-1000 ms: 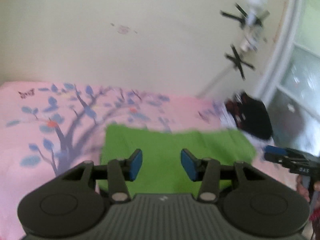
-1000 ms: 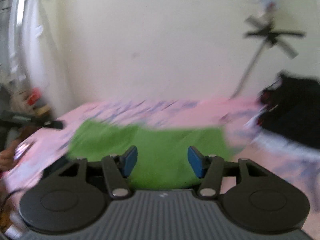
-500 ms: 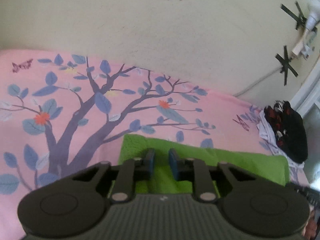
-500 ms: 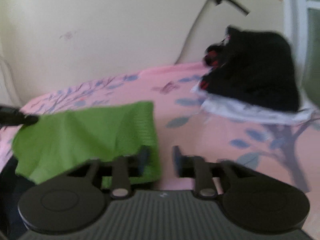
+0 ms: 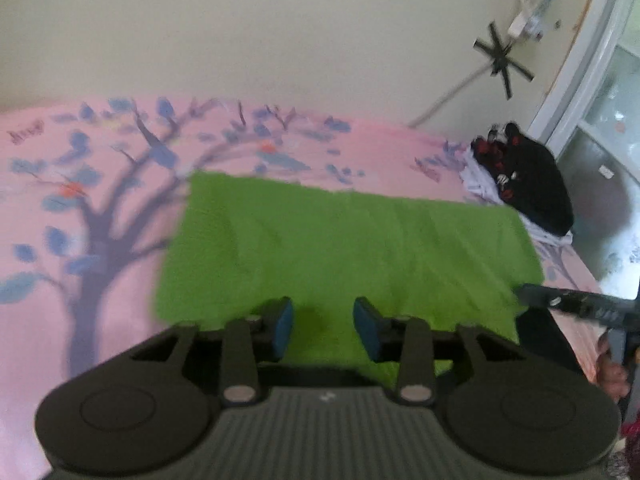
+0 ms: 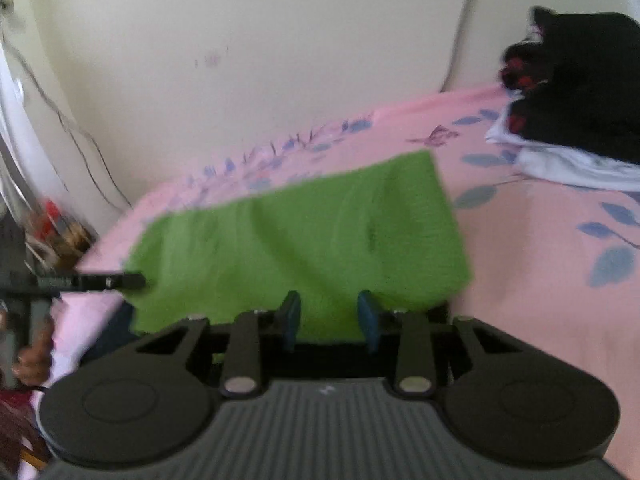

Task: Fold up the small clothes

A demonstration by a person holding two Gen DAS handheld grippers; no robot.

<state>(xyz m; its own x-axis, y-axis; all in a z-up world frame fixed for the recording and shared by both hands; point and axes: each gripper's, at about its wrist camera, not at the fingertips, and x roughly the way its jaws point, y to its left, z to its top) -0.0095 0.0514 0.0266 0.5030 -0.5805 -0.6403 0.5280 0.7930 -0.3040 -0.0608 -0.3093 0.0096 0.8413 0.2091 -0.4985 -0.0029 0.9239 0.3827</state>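
A green cloth [image 5: 344,248] lies flat on a bed covered by a pink sheet printed with a blue-leafed tree [image 5: 80,208]. It forms a long rectangle whose long axis runs from left to right across both wrist views. The left hand-held gripper [image 5: 322,326] sits at the cloth's near edge, toward its left half, and its blue pads stand partly apart with bare green fabric showing between them; the jaws have just been opening and nothing is pinched. The right hand-held gripper [image 6: 329,320] sits at the same near edge, toward the right half, with the cloth's right corner just beside it; its jaws have just been closing, yet a gap remains and the pads do not press the fabric. The cloth lies directly ahead of and below both tools, so each is about equally near its own end. A dark pile of clothes [image 5: 528,184] rests near the cloth's far right end.
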